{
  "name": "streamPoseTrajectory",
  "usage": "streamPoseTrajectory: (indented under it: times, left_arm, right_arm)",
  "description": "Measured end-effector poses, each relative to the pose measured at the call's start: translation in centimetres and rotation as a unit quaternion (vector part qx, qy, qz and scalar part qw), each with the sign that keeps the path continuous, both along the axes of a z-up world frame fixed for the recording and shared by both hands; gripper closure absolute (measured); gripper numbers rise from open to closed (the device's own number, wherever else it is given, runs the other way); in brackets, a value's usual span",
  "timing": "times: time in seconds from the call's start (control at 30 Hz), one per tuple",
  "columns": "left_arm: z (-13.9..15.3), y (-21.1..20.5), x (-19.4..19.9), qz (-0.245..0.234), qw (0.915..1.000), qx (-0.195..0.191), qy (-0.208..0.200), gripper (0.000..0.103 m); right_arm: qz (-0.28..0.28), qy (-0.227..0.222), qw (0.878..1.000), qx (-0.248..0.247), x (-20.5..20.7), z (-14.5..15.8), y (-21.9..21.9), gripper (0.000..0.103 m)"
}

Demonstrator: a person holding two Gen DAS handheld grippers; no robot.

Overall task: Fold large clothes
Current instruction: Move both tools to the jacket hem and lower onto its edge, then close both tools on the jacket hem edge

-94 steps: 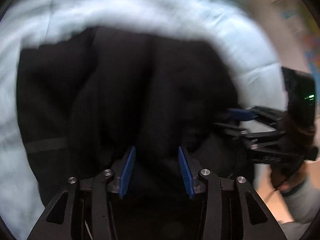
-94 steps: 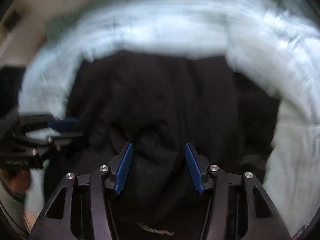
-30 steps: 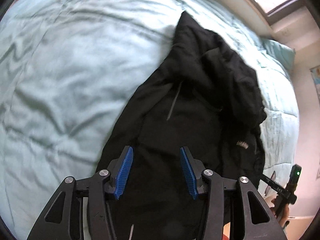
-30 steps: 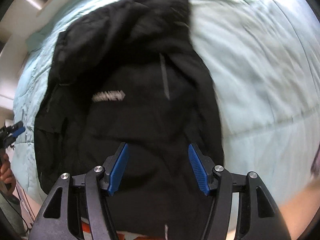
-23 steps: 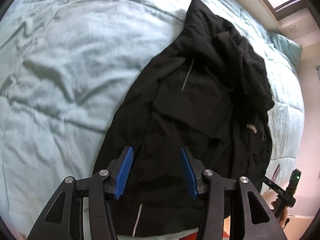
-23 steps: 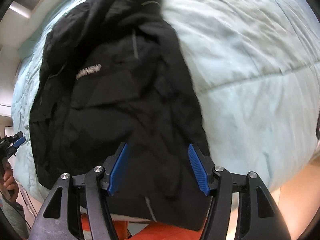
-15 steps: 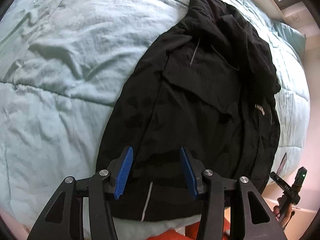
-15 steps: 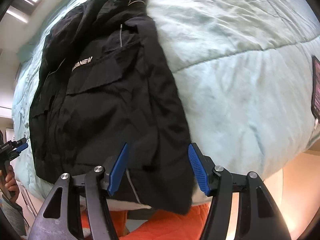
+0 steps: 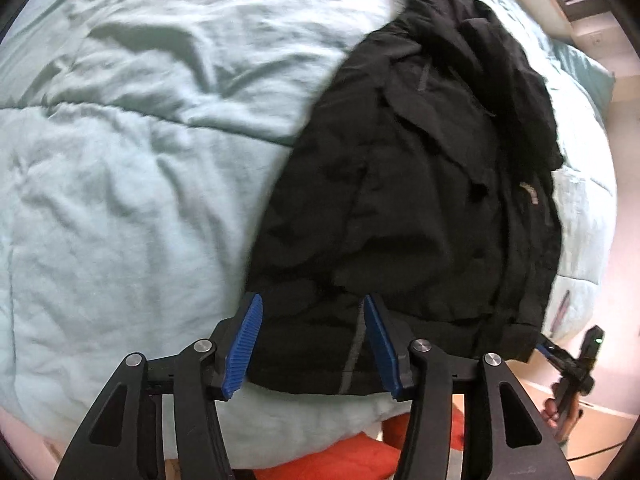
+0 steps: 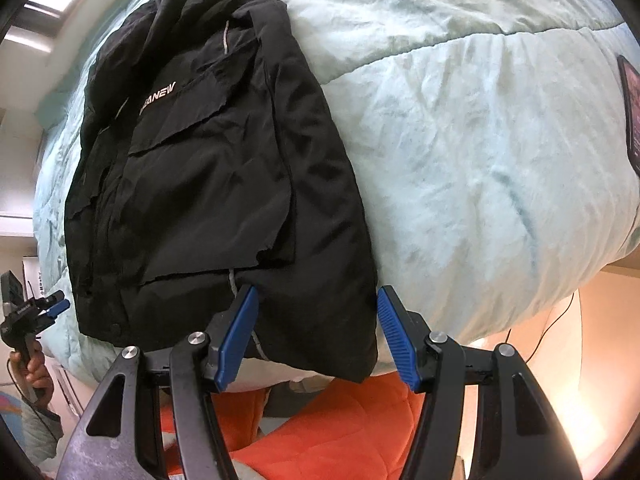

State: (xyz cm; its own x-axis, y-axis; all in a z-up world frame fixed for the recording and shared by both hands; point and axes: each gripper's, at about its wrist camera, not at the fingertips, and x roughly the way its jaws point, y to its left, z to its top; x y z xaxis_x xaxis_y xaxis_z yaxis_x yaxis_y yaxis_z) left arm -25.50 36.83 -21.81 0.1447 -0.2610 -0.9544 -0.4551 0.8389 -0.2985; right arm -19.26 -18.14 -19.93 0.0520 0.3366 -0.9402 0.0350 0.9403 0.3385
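Note:
A large black jacket [image 9: 420, 184] lies lengthwise on the pale green duvet [image 9: 120, 184], collar far, hem at the near bed edge. In the right wrist view the jacket [image 10: 208, 184] shows white chest lettering [image 10: 158, 98]. My left gripper [image 9: 310, 344] is open and empty, held above the hem's left part. My right gripper [image 10: 316, 332] is open and empty, above the hem's right corner. Each gripper shows small in the other's view, the right gripper [image 9: 568, 364] at the lower right and the left gripper [image 10: 36, 312] at the lower left.
The duvet [image 10: 480, 152] bulges over the bed edge. An orange cover [image 10: 340, 432] lies below the edge. A dark phone [image 10: 630, 108] lies on the duvet at the far right. A green pillow [image 9: 584, 76] is at the head end.
Both grippers have pulled back from the jacket toward the foot of the bed. The jacket now lies flat, its hem at the bed edge. Both stay open.

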Motion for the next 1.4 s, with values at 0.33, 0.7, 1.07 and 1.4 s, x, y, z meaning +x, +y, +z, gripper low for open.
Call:
streamPoseTrajectory:
  times: [0.33,0.7,1.07,1.4]
  left_arm:
    - [-4.9,2.0,-0.8,0.049,0.9973,-0.055,0.001,0.047]
    - [-3.0,3.9,-0.7,0.04,0.9963,-0.069,-0.033,0.044]
    - [-4.9,2.5,1.0,-0.013,0.9961,-0.083,-0.027,0.058]
    - [-4.8,2.5,0.0,-0.044,0.9917,-0.119,-0.016,0.083]
  right_arm:
    - [0.008,0.002,1.0,0.019,0.0,-0.4,-0.1,0.038]
    - [0.01,0.043,0.999,0.027,0.4,-3.3,0.0,0.038]
    - [0.027,0.061,0.997,0.026,1.5,-3.9,0.5,0.04]
    - [0.06,0.071,0.994,0.058,1.3,-3.6,1.6,0.059]
